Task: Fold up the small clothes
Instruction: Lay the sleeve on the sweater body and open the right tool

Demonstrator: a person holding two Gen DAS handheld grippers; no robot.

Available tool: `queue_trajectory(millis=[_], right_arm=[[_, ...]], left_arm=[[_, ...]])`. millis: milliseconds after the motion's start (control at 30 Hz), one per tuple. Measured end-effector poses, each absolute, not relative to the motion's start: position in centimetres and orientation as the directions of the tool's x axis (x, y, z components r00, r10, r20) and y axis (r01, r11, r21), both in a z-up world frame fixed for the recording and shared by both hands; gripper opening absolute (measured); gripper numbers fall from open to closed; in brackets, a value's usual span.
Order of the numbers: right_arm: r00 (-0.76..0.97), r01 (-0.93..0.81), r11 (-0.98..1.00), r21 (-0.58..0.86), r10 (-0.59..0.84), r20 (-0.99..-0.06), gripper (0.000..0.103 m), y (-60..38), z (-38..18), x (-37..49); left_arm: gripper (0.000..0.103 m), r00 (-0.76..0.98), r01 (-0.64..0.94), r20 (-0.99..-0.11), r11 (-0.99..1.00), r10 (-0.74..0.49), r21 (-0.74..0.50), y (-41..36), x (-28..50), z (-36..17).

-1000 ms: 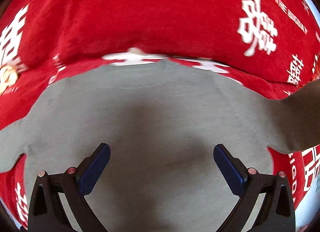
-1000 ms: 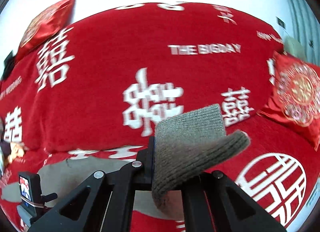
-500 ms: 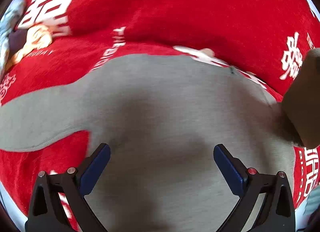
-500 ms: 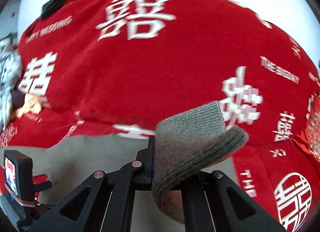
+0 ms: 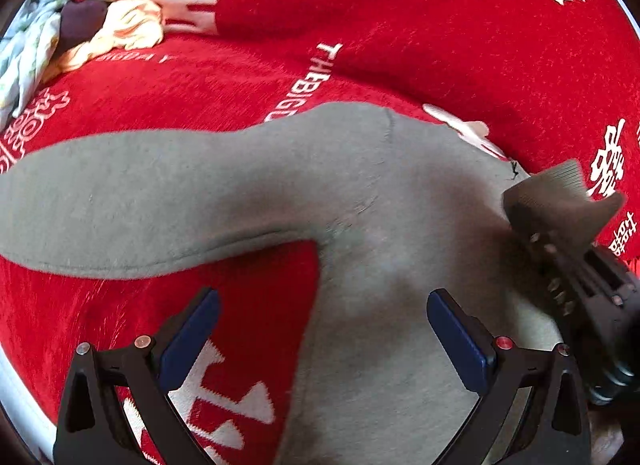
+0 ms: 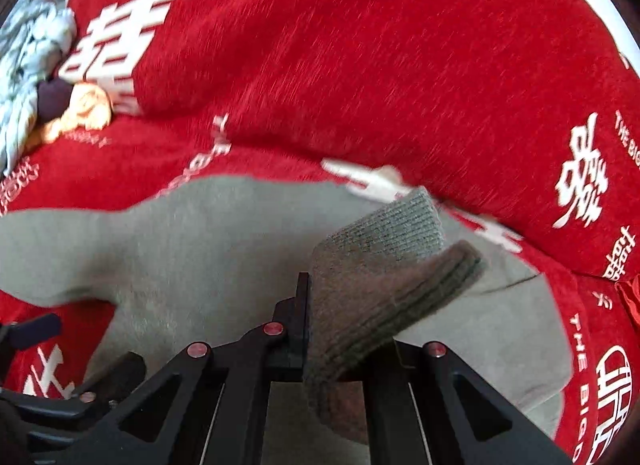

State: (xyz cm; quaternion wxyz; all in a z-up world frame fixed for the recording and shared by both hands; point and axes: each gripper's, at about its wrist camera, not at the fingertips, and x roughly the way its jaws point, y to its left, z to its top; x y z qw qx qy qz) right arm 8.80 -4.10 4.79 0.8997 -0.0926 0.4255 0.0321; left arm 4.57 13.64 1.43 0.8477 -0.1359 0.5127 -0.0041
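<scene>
grey sweater (image 5: 380,233) flat on red blanket (image 5: 440,33), sleeve (image 5: 140,201) stretched left | right gripper (image 6: 308,329) clamped on ribbed cuff (image 6: 384,265), lifted | left gripper (image 5: 320,329) spread apart above sweater | right view: cuff's knit ribs

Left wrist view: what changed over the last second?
The left gripper swung left: the grey sweater's outstretched sleeve now fills the view. The right gripper carried its pinched ribbed cuff inward over the body. Unchanged: left open, right clamped.
</scene>
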Motion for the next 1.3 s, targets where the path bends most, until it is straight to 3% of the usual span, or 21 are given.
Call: queue_trajectory(millis=[133, 233, 267, 400, 500, 667, 833, 1000, 1100, 1300], right_arm=[[0.556, -0.210, 0.976, -0.063, 0.066, -0.829, 0.017, -3.2, 3.0, 8.6], [0.551, -0.290, 0.955, -0.067, 0.109, -0.827, 0.051, -2.0, 3.2, 7.5], [0.554, -0.306, 0.951, -0.051, 0.135, -0.821, 0.055, -2.0, 3.7, 7.1], [0.565, -0.355, 0.932, 0.076, 0.279, -0.776, 0.057, -3.3, 7.0, 5.8], [0.622, -0.301, 0.947, 0.116, 0.287, -0.728, 0.066, -7.0, 9.4, 5.1], [0.677, -0.078, 0.996, 0.034, 0.078, -0.732, 0.068, -15.8, 9.7, 5.7], [0.587, 0.150, 0.983, -0.103, -0.172, -0.791, 0.068, -23.6, 6.2, 6.9], [0.516, 0.212, 0.974, -0.078, -0.179, -0.837, 0.068, -26.5, 2.6, 6.7], [0.548, 0.160, 0.969, -0.186, -0.244, -0.800, 0.072, -25.5, 2.3, 6.2], [0.530, 0.276, 0.953, -0.123, -0.258, -0.808, 0.076, -27.6, 3.1, 5.7]], left_arm=[[0.103, 0.474, -0.176, -0.864, 0.944, -0.168, -0.280, 15.6, 3.8, 1.0], [0.103, 0.494, -0.207, -0.856, 0.935, -0.153, -0.287, 17.0, 3.0, 1.8], [0.103, 0.502, -0.212, -0.852, 0.935, -0.145, -0.285, 17.3, 2.8, 2.0], [0.103, 0.531, -0.222, -0.841, 0.941, -0.103, -0.255, 18.0, 2.7, 3.7], [0.103, 0.539, -0.188, -0.835, 0.950, -0.113, -0.249, 16.4, 3.1, 4.6], [0.103, 0.544, -0.090, -0.824, 0.966, -0.157, -0.243, 11.7, 3.5, 5.7], [0.103, 0.513, 0.046, -0.832, 0.975, -0.210, -0.218, 4.5, 5.0, 5.6], [0.103, 0.472, 0.167, -0.859, 0.976, -0.201, -0.136, -0.6, 5.5, 3.4], [0.103, 0.448, 0.122, -0.889, 0.991, -0.097, -0.046, 0.2, 5.7, 0.9], [0.103, 0.467, 0.103, -0.875, 0.991, -0.126, -0.087, 2.8, 5.0, 1.1]])
